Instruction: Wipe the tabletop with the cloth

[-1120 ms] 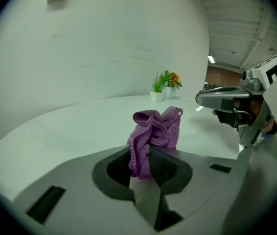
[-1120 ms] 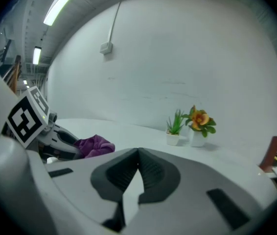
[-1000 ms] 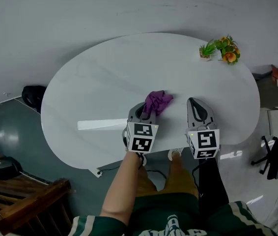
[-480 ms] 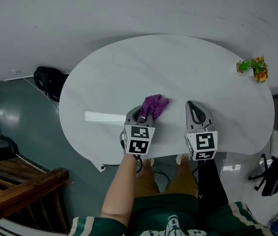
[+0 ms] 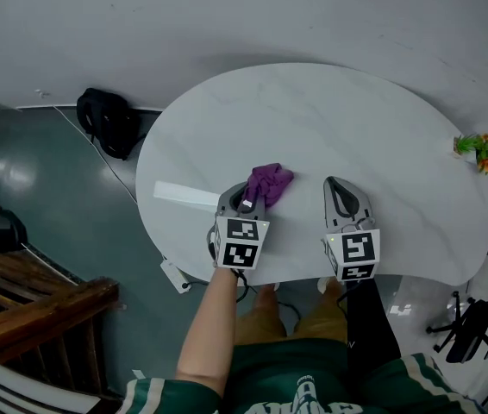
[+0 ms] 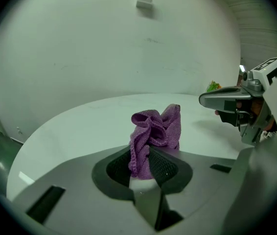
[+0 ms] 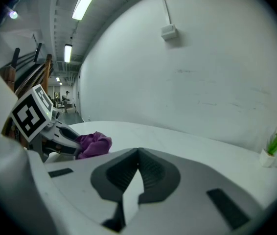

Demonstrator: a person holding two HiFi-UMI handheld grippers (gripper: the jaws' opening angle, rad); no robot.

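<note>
Two grippers work over the white oval table (image 5: 330, 110), mid-wipe by the look of it. Left gripper (image 6: 147, 155): jaws just eased a touch but pinch the purple cloth (image 6: 155, 131), lower centre of the table. Right gripper (image 7: 137, 155): jaws clenched, empty. Next, likely: drag the cloth across the bare top, keeping pressure on. Potted plant (image 5: 477, 149) at right edge; black bag (image 5: 110, 119) on the floor (image 5: 46, 171), upper left.

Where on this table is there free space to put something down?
The far half of the table, beyond the purple cloth, is bare; so is the stretch between the right gripper and the potted plant. Crowded: the near edge, where the left gripper holds the cloth.
</note>
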